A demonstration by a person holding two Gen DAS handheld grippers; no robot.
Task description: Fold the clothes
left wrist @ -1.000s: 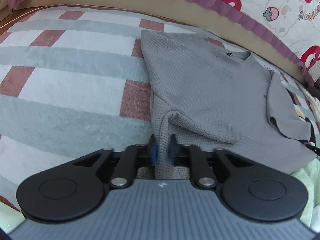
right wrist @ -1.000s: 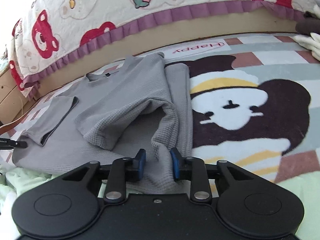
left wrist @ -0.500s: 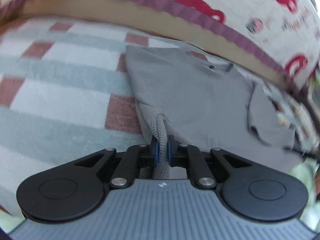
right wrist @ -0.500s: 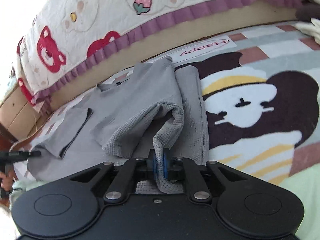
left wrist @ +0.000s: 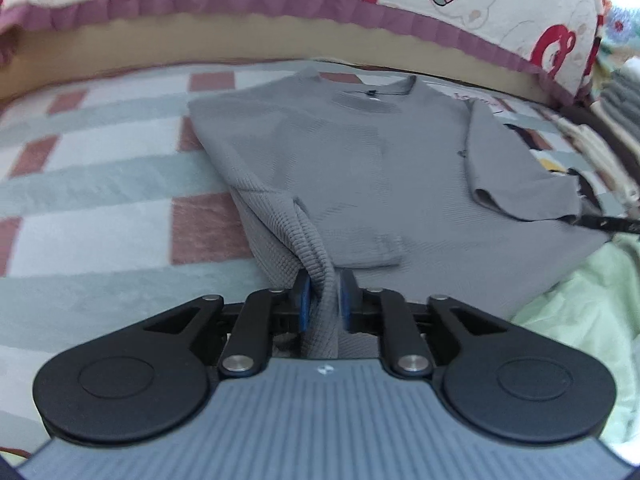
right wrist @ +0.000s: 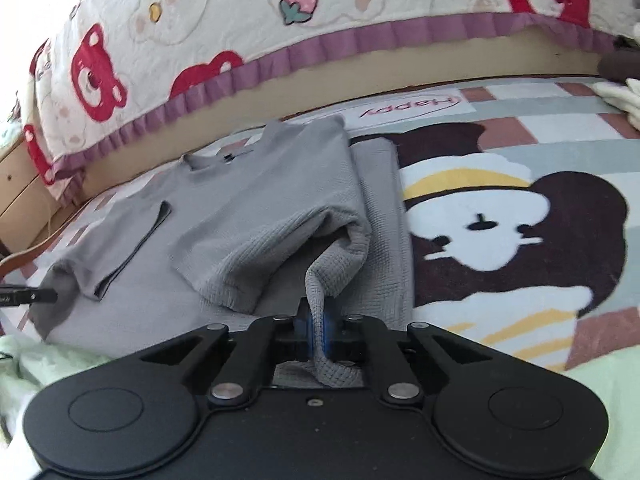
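Grey waffle-knit cloth rises in a pinched ridge between the blue pads of the left gripper (left wrist: 323,300), whose jaws are opening with the hem between them; the right gripper (right wrist: 317,330) is closing tight on the opposite bottom corner. Beyond both tools the grey shirt (left wrist: 360,168) lies on the checked rug (left wrist: 100,208), sleeves folded inward, collar toward the bear-print bedspread (right wrist: 240,32).
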